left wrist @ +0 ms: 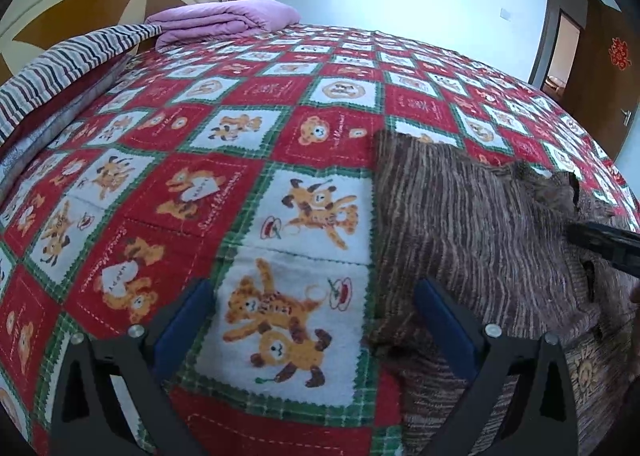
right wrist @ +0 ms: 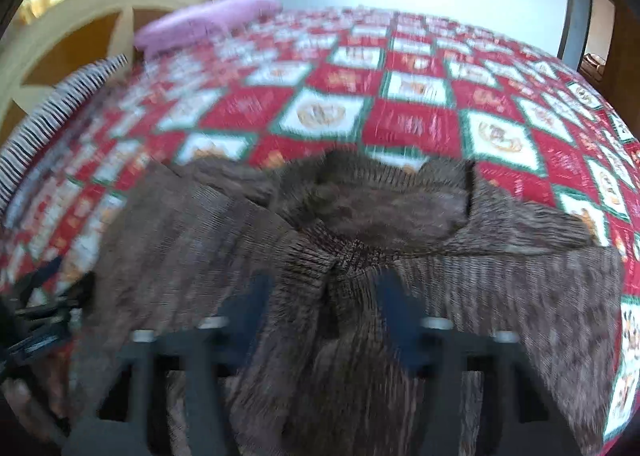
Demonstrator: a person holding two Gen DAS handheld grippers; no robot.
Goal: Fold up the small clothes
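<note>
Two claws hang over the red-and-white bear-print quilt: left gripper gapes wide, empty, beside the brown ribbed knit sweater; right gripper stands partly parted astride a sweater ridge, not pinching it

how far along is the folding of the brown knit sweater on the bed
Partly done. The brown striped knit sweater lies on the red teddy-bear quilt with one sleeve already across its body. The right gripper straddles a bunched ridge near the collar, jaws parted. The left gripper is open, empty. Squaring and the final folds remain.
</note>
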